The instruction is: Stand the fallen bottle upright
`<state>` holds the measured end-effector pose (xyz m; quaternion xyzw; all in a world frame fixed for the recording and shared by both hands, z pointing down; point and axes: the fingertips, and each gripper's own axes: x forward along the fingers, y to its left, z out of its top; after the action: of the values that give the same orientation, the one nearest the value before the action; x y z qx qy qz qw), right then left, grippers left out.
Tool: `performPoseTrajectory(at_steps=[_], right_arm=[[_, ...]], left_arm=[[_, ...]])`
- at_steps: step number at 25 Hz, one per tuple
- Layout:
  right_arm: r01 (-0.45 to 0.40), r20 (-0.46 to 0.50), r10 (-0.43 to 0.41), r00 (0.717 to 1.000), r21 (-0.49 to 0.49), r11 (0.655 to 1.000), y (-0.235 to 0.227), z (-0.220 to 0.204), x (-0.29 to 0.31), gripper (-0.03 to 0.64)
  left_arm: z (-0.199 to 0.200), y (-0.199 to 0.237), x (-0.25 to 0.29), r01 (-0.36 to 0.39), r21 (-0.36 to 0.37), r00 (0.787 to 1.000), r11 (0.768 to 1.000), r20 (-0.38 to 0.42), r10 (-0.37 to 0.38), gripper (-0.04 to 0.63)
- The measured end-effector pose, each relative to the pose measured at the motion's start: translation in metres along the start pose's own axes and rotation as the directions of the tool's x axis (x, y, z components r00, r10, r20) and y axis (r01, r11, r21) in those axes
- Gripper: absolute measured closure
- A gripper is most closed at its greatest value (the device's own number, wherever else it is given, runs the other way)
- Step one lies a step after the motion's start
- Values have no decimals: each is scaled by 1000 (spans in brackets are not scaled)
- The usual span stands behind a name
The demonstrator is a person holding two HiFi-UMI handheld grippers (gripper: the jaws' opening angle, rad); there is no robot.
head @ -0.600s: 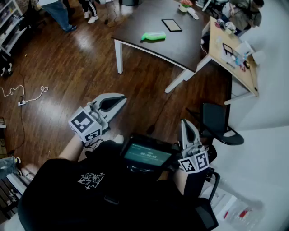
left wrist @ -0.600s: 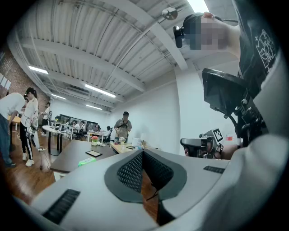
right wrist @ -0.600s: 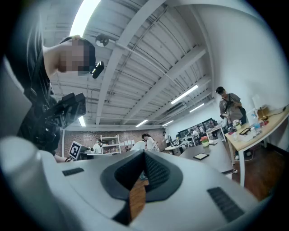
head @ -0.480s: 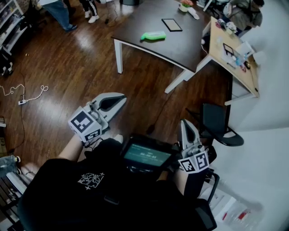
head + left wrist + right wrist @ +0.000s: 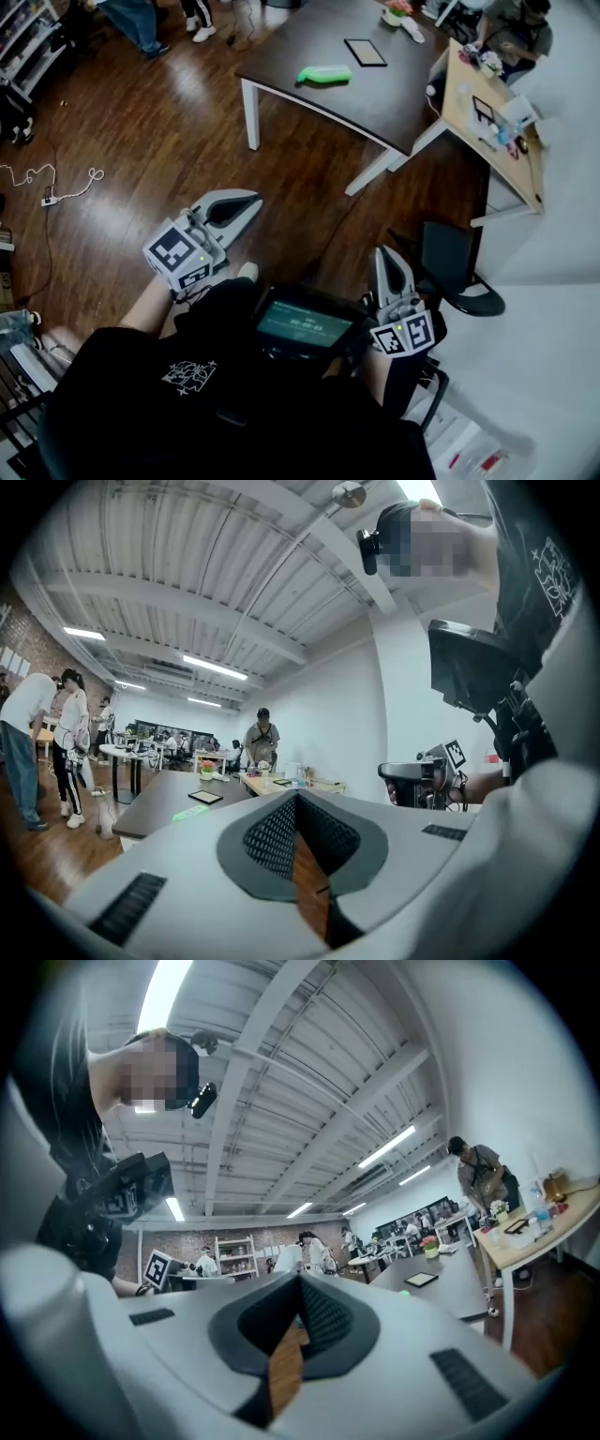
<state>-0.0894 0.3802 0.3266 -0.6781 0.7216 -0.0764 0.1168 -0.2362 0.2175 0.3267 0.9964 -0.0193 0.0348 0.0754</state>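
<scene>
White cable (image 5: 58, 181) lies loose on the dark wooden floor (image 5: 141, 122) at far left. Left gripper (image 5: 249, 200), white with a square-marker cube, is held level over the floor in front of the person's black shirt (image 5: 187, 403); its jaws meet tip to tip with nothing between them. A small lit screen (image 5: 300, 323) sits at the person's chest, between the two grippers. The green plastic bottle (image 5: 323, 74) lies on its side on the dark rectangular table with white legs (image 5: 375, 98), near the table's left edge and well apart from both grippers. A flat black tablet (image 5: 365, 52) lies on the same table, near the bottle. Right gripper (image 5: 383, 254) is level, jaws closed and empty. A black office chair (image 5: 450, 267) stands just beside it. A cluttered light wooden table (image 5: 497, 150) is at far right.
</scene>
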Motion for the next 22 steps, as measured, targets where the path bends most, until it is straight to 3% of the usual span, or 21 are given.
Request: performPoseTrajectory(at_steps=[4,7,10,16,22], right_arm=[[32,-4,-32,999,-3,999,-26,-3,31,603],[70,9,-70,998,-42,997,-53,-11,76,603],[84,30,-82,996,-58,995,-76,-16,125,603],[143,57,-139,989,-73,987,-116,-11,194,601],[185,59,-181,982,-67,981,-141,-6,233,600]], left_arm=[[-13,37,26,-64,15,998,998,-9,64,594],[-27,74,67,-119,125,993,985,-8,121,594],[-29,100,115,-107,166,994,980,2,108,594],[-16,151,182,-97,158,995,983,16,95,595],[-16,192,197,-87,128,996,988,-5,89,594]])
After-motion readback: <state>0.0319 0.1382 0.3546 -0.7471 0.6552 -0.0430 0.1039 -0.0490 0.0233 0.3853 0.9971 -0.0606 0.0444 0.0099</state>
